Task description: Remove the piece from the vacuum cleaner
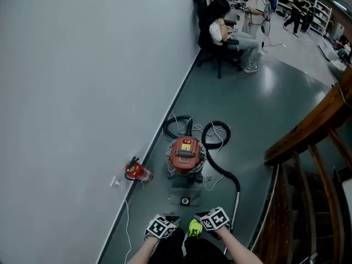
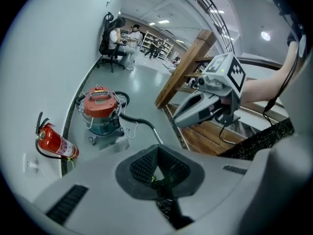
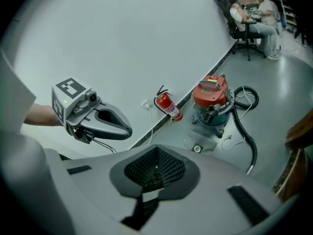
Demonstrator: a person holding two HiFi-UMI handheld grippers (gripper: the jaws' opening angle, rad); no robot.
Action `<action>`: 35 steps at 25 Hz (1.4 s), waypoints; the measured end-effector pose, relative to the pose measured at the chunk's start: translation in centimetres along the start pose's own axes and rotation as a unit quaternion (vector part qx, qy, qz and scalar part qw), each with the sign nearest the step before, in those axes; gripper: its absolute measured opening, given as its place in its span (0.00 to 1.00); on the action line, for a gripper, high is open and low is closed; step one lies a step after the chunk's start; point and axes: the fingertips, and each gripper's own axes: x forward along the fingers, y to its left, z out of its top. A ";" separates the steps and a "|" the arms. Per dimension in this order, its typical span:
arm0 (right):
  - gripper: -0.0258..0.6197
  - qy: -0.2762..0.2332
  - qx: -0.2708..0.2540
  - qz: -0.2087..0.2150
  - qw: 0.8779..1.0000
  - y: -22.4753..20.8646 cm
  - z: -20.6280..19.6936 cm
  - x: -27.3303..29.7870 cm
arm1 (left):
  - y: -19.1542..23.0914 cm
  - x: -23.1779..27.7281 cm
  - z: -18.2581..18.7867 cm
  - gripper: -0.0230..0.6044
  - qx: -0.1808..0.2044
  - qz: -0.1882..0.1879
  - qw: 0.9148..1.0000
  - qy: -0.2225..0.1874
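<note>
Two shut, empty grippers over the floor, on the near side of the red-topped vacuum cleaner point(image 1: 187, 154).

The vacuum cleaner stands on the grey floor point(image 1: 258, 109) near the wall. A flat grey piece point(image 1: 185, 201) with a round hole lies on the floor just in front of it, towards the grippers. A red fire extinguisher point(image 1: 137, 171) lies to its left, and its black hose point(image 1: 217, 147) loops behind it and trails off to its right. The left gripper point(image 2: 155, 176) has its fingers pressed together on nothing, and so does the right gripper point(image 3: 154, 174). A wooden stair railing point(image 1: 308, 131) rises well to the vacuum's right.
</note>
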 end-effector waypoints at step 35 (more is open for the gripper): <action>0.06 -0.089 -0.037 -0.049 0.994 13.5 -4.8 -5.2 | -8.3 -10.6 -5.9 0.05 -0.064 -0.012 0.985 -0.160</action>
